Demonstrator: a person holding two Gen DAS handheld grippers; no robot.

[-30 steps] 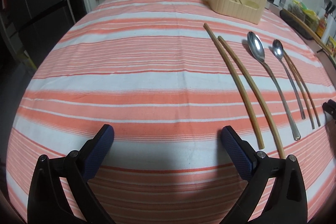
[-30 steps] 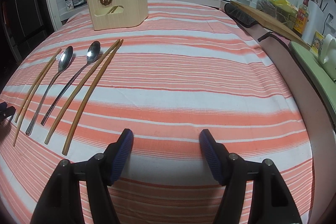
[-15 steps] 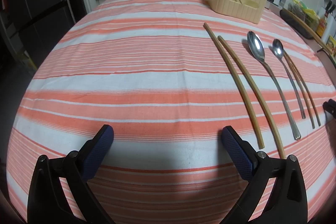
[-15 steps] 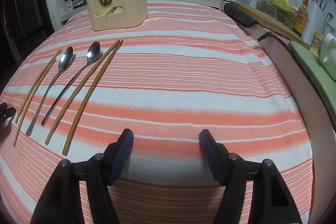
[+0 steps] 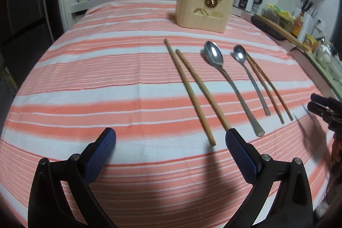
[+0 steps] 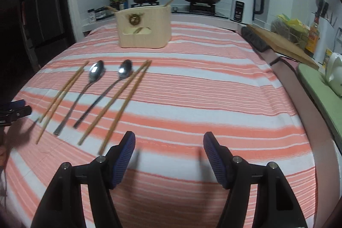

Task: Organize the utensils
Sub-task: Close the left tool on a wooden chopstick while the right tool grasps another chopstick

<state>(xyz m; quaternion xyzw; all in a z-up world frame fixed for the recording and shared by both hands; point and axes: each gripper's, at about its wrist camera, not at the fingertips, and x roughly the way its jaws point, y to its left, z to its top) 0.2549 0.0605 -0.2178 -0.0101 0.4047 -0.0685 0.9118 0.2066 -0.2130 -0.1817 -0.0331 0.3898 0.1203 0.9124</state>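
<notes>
The near end of 1 thick chopstick (image 5: 202, 92) is hidden behind the left gripper (image 5: 170, 147). Both it and the right gripper (image 6: 169, 150) gape wide, holding nothing, above the striped tablecloth (image 5: 96, 82). 2 spoons (image 5: 232, 83) lie between chopstick pairs, near the beige holder (image 5: 203, 12).

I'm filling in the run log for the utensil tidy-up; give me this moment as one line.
stage: pre-grasp | left gripper: jaws open, empty | right gripper: jaws open, empty | chopsticks and spoons: on tablecloth | holder: behind them
</notes>
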